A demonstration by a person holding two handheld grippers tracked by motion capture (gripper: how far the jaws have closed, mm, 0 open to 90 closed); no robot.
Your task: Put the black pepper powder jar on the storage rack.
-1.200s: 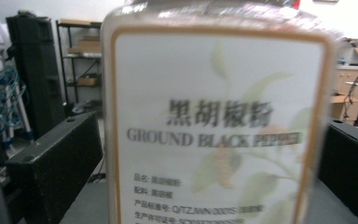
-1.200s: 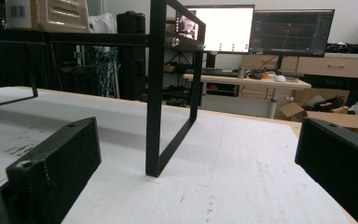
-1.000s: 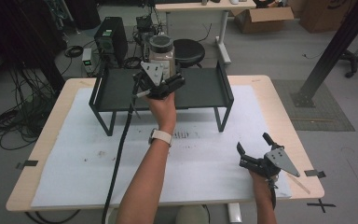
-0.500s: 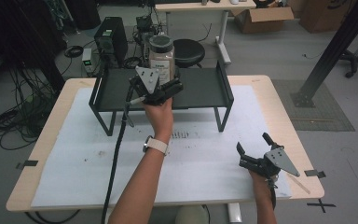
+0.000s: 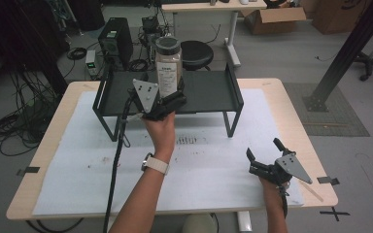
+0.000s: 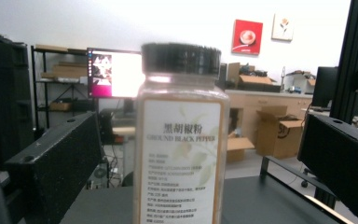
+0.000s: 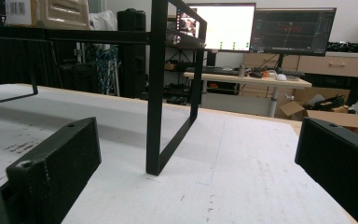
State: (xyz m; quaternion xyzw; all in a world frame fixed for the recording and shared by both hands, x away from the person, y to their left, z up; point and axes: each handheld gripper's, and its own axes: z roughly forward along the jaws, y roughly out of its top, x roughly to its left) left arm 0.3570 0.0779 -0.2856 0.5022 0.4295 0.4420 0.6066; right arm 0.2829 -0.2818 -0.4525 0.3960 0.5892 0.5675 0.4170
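Note:
A tall jar of ground black pepper [image 5: 167, 65] with a black lid stands upright on the black metal shelf [image 5: 209, 92] at the back of the table. In the left gripper view the pepper jar [image 6: 182, 140] fills the middle, between the two black jaws and clear of both. My left gripper [image 5: 167, 104] is open, just in front of the jar at the shelf's front edge. My right gripper [image 5: 262, 149] rests open and empty low on the white mat near the front right corner. In its own view it faces the shelf's right leg [image 7: 156, 93].
A white mat [image 5: 204, 160] covers the wooden table [image 5: 277, 87]. Behind the table stand a black stool [image 5: 196, 51], a black computer tower [image 5: 114, 41] and a desk [image 5: 209, 9]. A black pillar [image 5: 345, 53] rises at the right.
My left gripper has opened off the jar and drawn back toward me, leaving it standing on the shelf. The right gripper has not moved.

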